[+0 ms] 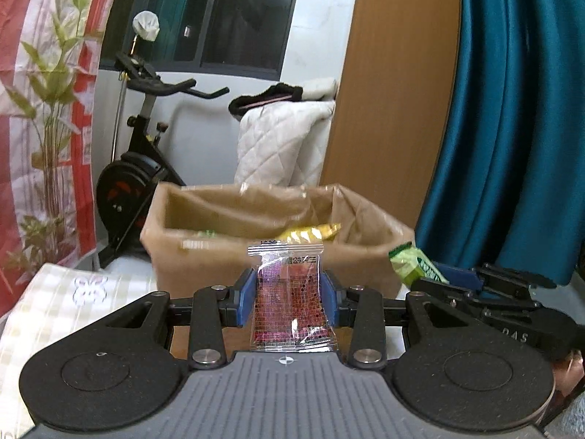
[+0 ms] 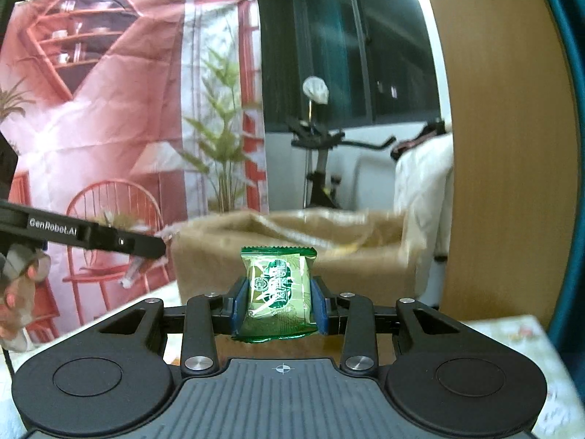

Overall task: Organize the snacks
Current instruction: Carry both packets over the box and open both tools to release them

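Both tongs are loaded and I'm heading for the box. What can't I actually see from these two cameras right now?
- Brown cardboard box contents: in the left wrist view its near wall hides all but a yellow wrapper.
- Same box in the right wrist view: motion blur.
- Red-printed clear snack packet in the left tongs: print too small to read.
- Green foil snack packet in the right tongs: its bottom edge hides the tabletop below.

"GenRobot.AI" on left tool (image 2: 80,236) arm; "DAS" on right tool (image 1: 519,337) body; packet print unreadable.

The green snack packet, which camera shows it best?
The right wrist view: the green snack packet sits centered and upright, clamped in the right tool, its label facing the camera. The left wrist view catches only its top edge-on, far right.
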The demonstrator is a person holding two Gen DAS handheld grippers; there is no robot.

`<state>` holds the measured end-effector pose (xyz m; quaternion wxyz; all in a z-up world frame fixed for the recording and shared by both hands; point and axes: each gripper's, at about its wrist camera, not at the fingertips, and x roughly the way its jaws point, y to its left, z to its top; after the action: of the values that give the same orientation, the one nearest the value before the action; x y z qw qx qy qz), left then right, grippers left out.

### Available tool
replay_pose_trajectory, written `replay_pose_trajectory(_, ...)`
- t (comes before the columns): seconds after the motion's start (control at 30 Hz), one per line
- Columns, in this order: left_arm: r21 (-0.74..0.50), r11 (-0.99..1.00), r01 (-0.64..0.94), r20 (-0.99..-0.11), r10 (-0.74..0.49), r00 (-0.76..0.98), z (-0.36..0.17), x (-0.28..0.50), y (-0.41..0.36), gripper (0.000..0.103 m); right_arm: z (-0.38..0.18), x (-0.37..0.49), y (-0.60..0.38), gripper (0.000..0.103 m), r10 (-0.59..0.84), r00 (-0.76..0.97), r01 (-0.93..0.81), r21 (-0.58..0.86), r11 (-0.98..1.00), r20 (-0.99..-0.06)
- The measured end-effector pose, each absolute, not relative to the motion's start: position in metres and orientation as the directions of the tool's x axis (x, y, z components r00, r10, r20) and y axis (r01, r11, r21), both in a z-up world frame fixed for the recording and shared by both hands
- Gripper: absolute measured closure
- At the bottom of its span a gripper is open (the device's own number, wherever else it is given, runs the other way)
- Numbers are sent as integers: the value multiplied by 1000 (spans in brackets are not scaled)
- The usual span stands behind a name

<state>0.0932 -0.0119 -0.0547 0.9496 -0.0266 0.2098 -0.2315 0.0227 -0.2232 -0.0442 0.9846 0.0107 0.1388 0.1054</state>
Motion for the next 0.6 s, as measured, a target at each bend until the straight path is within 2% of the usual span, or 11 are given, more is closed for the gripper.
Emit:
replay_pose_trajectory(0.13, -153, 897, 415, -364, -441, 820, -43, 126, -13, 63, -20, 61, -231, 70, 165, 953, -174, -13, 985, -254)
replay_pose_trajectory(0.23, -155, 906, 393, -360, -423, 832, -39, 154, -17, 63, -17, 98, -240, 70, 126, 949, -139, -24, 990, -290)
replay_pose_trajectory(0.5, -134, 936, 325, -436, -350, 829, -53, 210, -25, 62, -44, 159, -248, 70, 32, 914, -54, -43, 998, -404)
replay_pose_trajectory(0.6, -144, 939, 312, -462, -343, 818, -58, 214, -25, 56, -53, 161, -249, 68, 9, 905, -29, -40, 999, -425)
